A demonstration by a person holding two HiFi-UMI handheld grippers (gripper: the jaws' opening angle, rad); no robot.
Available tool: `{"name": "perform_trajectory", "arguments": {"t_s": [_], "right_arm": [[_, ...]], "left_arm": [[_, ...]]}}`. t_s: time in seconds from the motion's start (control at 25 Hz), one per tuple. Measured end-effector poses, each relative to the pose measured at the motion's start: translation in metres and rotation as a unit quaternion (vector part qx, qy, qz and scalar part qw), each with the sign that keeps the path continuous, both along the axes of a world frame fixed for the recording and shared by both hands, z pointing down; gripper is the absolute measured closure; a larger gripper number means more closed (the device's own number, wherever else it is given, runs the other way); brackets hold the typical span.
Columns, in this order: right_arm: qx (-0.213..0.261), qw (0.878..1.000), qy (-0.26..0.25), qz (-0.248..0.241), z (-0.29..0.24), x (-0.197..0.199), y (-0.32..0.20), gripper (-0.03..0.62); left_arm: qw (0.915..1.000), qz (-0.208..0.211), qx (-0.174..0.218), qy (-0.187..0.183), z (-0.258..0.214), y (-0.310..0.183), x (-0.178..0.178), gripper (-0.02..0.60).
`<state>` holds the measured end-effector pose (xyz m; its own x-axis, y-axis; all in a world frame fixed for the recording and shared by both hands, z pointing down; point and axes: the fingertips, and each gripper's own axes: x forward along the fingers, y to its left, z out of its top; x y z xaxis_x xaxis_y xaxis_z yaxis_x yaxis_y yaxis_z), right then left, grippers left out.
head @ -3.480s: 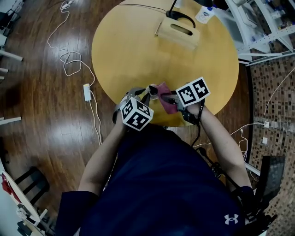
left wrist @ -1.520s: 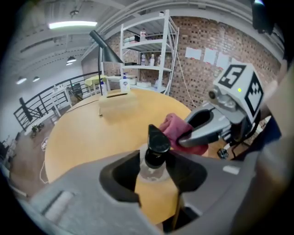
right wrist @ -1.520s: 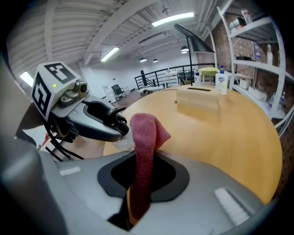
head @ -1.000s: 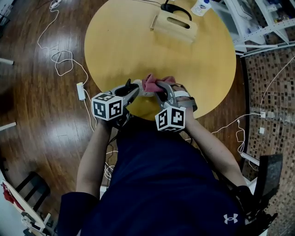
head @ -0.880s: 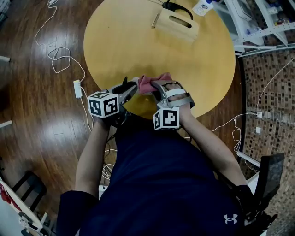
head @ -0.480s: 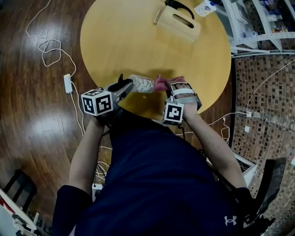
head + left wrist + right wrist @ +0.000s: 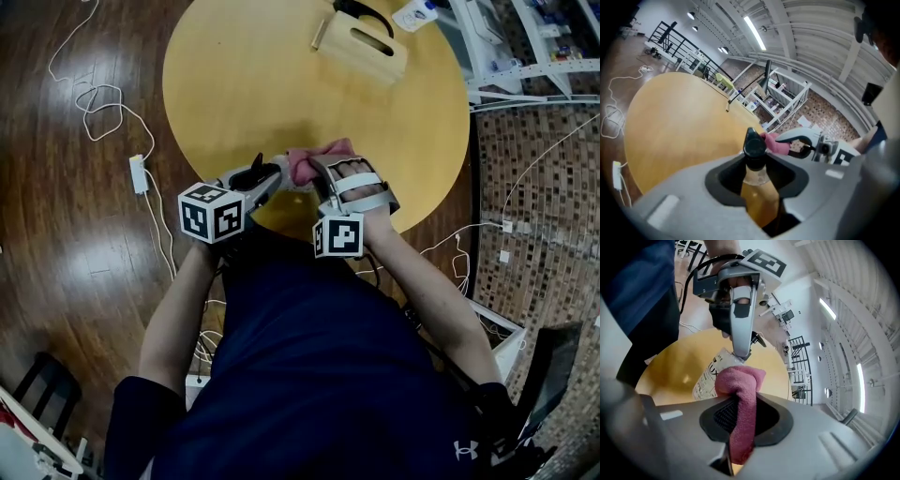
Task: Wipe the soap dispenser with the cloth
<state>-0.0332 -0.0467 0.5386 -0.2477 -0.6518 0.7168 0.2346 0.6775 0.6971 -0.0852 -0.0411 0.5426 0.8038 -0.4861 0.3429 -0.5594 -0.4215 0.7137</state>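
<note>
The soap dispenser (image 7: 757,197), a clear bottle of amber liquid with a black pump (image 7: 754,146), sits between the jaws of my left gripper (image 7: 270,180), which is shut on it above the near edge of the round yellow table (image 7: 244,84). Its white label (image 7: 711,376) shows in the right gripper view. My right gripper (image 7: 315,174) is shut on the pink cloth (image 7: 740,394). The cloth (image 7: 315,159) lies folded over the bottle's body and hides most of it in the head view. The two grippers meet tip to tip.
A wooden box with a slot handle (image 7: 364,45) stands at the far side of the table, with a black object (image 7: 361,11) and a white bottle (image 7: 413,15) behind it. White cables and a power strip (image 7: 138,173) lie on the floor at left. White shelving (image 7: 511,37) stands at upper right.
Half a second ago the cloth was off to the right and the bottle's label lay bare. The right gripper has since rolled and slid the cloth left over the bottle. The left gripper barely moved.
</note>
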Motion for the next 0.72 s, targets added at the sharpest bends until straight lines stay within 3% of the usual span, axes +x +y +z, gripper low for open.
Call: {"name": "perform_trajectory", "arguments": {"t_s": [0.16, 0.28, 0.4, 0.56, 0.64, 0.72], "right_arm": [[-0.033, 0.995, 0.089, 0.028, 0.036, 0.039, 0.007, 0.537], [-0.075, 0.985, 0.141, 0.060, 0.061, 0.077, 0.012, 0.537], [-0.051, 0.990, 0.117, 0.053, 0.046, 0.066, 0.012, 0.537], [0.014, 0.999, 0.026, 0.035, -0.011, 0.023, 0.004, 0.537], [0.015, 0.999, 0.000, 0.041, -0.019, 0.022, 0.006, 0.537], [0.000, 0.999, 0.014, 0.046, 0.000, 0.036, 0.011, 0.537]], "left_arm": [[0.9970, 0.048, 0.041, -0.046, -0.007, 0.008, 0.006, 0.448], [0.9895, 0.095, 0.071, -0.083, -0.012, 0.011, 0.020, 0.448], [0.9785, 0.138, 0.099, -0.117, -0.016, 0.014, 0.035, 0.448], [0.9654, 0.174, 0.125, -0.149, -0.019, 0.015, 0.043, 0.445], [0.9593, 0.191, 0.135, -0.158, -0.019, 0.017, 0.044, 0.445], [0.9499, 0.214, 0.150, -0.171, -0.019, 0.021, 0.045, 0.445]]}}
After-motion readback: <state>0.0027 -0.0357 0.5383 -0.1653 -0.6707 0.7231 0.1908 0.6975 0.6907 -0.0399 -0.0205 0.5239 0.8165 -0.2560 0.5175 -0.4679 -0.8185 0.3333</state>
